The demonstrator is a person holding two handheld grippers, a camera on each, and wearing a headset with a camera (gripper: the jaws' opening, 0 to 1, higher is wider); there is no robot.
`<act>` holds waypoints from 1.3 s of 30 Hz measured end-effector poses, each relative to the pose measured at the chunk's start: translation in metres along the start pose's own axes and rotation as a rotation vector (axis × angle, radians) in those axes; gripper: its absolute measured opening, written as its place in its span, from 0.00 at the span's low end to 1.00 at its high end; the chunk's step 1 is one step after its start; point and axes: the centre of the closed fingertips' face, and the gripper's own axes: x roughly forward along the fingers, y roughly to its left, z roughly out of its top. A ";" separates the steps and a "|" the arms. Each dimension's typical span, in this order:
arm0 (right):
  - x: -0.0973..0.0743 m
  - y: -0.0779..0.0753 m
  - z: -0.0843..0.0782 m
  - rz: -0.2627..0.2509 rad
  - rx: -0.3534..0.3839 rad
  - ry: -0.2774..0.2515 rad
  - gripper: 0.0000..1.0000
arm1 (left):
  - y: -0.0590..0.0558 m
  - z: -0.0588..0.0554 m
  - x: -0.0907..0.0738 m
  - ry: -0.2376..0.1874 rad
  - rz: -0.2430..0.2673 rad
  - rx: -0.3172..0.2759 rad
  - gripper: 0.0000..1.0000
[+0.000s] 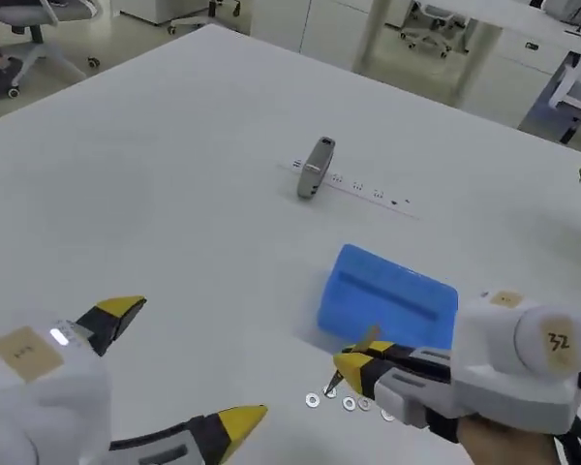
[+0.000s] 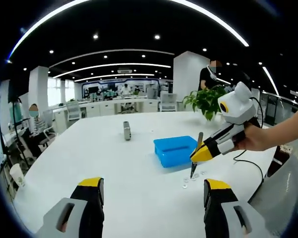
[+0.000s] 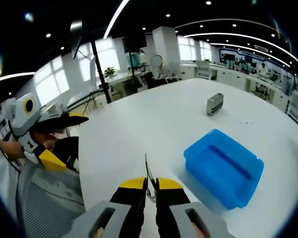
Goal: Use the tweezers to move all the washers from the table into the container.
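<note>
Right claw, tweezers, washers, container, block

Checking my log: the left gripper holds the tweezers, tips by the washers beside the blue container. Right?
No: the right gripper holds the tweezers, clamped between its own jaws in the right gripper view. Their tips are by the washers beside the blue container.

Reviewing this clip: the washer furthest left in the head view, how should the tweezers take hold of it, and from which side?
Probably its ring band: the washer lies flat on the table, so come down from above, one tip of the tweezers in the hole, one outside the rim. The right gripper holds them close to it.
</note>
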 end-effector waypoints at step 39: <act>0.018 -0.005 -0.029 -0.078 -0.026 0.035 0.02 | 0.000 -0.018 0.002 0.075 -0.024 0.065 0.79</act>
